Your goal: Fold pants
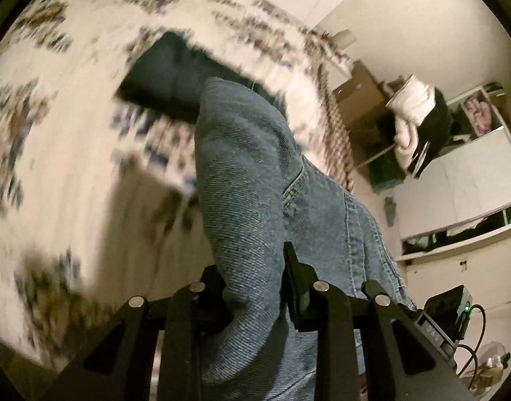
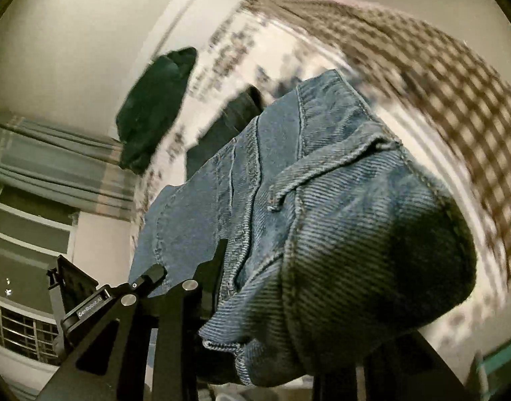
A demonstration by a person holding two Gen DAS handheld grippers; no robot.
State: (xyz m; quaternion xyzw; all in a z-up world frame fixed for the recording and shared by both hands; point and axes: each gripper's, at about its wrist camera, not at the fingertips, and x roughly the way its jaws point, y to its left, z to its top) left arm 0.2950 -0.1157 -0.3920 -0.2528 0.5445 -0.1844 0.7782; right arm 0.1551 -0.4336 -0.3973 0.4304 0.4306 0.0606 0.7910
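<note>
You are holding the blue denim pants up off the bed, one bunch of fabric in each gripper, so by my reading you are in the carrying or shaking-out step, before any fold is laid down. Your left gripper is pinching a thick roll of denim between nearly closed fingers, and the cloth is trailing away over the floral bedspread. Your right gripper is also gripping the jeans, though the draped fabric is covering its far finger, so I am judging the grip from how the cloth is bunching there. The background is blurring, which suggests you are moving. Next you are probably needing to lower the pants flat onto the bedspread, clear of the dark garment lying there, and align the legs. The open shelves to the side are holding a pale and dark bundle; the other contents are too small to make out.
</note>
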